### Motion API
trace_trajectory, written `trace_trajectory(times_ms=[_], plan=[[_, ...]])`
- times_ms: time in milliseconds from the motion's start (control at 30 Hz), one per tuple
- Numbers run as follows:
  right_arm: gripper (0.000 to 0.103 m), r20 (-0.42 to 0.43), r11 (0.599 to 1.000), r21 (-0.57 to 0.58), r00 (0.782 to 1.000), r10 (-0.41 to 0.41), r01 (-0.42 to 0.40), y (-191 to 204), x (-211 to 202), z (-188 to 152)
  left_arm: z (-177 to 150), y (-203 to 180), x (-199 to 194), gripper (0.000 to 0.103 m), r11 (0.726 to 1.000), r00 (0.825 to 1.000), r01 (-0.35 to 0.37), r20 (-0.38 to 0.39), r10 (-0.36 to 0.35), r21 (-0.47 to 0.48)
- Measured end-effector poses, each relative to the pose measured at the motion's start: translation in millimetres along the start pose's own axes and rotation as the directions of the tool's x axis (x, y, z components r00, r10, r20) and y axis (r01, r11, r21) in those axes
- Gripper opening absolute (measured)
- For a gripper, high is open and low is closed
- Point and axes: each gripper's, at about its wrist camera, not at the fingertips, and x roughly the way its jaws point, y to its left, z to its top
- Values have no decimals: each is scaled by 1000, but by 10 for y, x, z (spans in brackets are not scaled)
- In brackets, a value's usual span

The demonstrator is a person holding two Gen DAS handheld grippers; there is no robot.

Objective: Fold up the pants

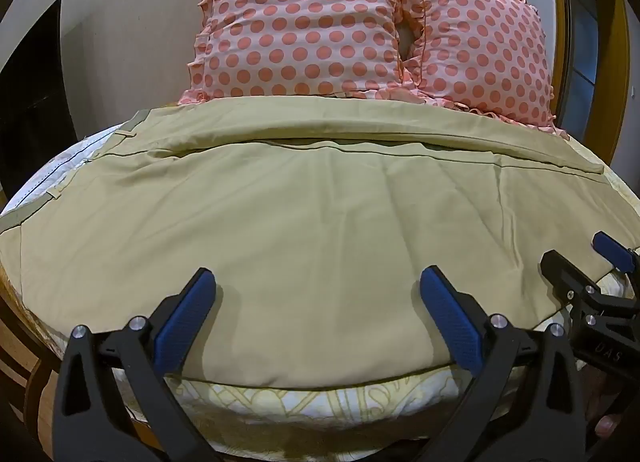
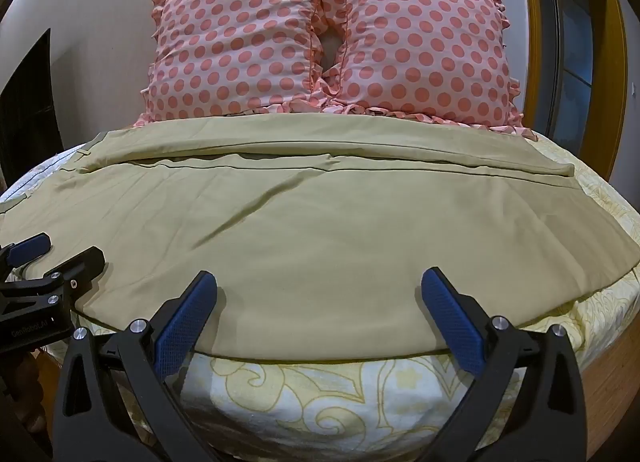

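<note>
— How many things do you count on that bed?

— One pair of khaki pants [image 1: 304, 229], spread flat across the patterned bedsheet [image 1: 304, 394] with the two legs lying side by side, one beyond the other. Two pink polka-dot pillows [image 2: 236, 49] stand just past the pants' far edge, leaning against the wall and touching each other. And two grippers, one in each of the person's hands.

— What is the left gripper [image 1: 318, 286] doing?

— Its two blue-padded fingers [image 1: 184, 322] are spread wide, with nothing between them. They hang over the near hem of the pants; I cannot tell whether the tips touch the cloth. The waistband lies off to its left, the leg ends to its right.

— And the right gripper [image 2: 319, 286]?

— Just the same: fingers wide apart, holding nothing, over the near edge of the pants with the sheet showing below. It sits just beside the left one; from the right wrist camera the left gripper's tips lie to its left over the cloth, also parted.

— So the pants are in front of both?

— Yes, directly ahead of both, with the pillows farther beyond.
</note>
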Motion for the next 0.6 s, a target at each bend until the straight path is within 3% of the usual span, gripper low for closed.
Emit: trace_trajectory(times_ms=[600], plan=[[102, 2, 1000, 0, 1000, 0, 0, 0, -1, 0, -1, 0, -4, 101, 1000, 1000, 0, 5, 0, -1]])
